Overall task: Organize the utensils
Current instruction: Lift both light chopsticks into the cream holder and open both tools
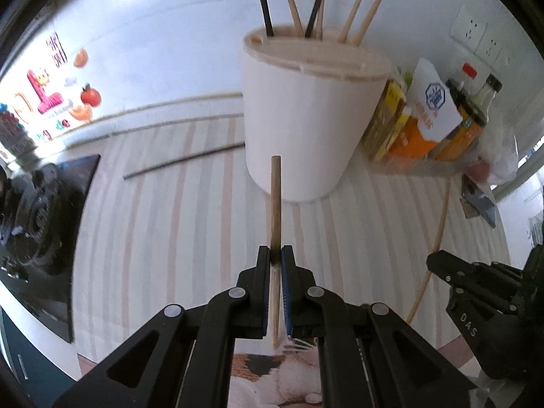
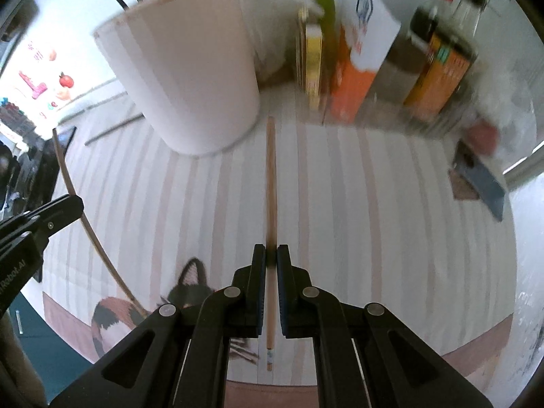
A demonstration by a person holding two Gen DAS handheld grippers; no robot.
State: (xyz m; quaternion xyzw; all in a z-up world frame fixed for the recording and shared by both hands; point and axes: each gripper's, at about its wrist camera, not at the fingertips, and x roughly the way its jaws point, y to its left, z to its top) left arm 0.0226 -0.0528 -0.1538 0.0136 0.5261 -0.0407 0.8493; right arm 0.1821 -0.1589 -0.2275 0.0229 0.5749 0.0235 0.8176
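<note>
Clamped between the black fingers of the left gripper (image 1: 276,255) is a slim wooden chopstick (image 1: 276,200); the blue-padded jaws are pressed against it from both sides. The stick is seen running forward out of the fingertips, its blunt end ahead of the tips and its tapered end back between the finger bases. Its forward end is pointed toward the lower wall of a white cylindrical utensil holder with a beige slotted lid (image 1: 306,108), which is stood on a pink-and-white striped tablecloth (image 1: 170,221).

Several wooden chopsticks and two black ones are held upright in the holder's lid. One dark chopstick (image 1: 183,163) is left lying on the cloth to the left of the holder, apart from it.

A second wooden chopstick (image 2: 271,187) is gripped by the right gripper (image 2: 271,255), jaws closed onto it near its middle. The stick is extended straight ahead of the tips, ending just right of the holder's base (image 2: 190,78); whether it touches the cloth cannot be told. Its rear end is seen behind the pads, over the tablecloth (image 2: 374,204).

Beside the holder, a row of sauce bottles and orange-labelled packets (image 1: 425,122) is lined against the white wall. A gas hob (image 1: 37,204) is visible at far left.
</note>
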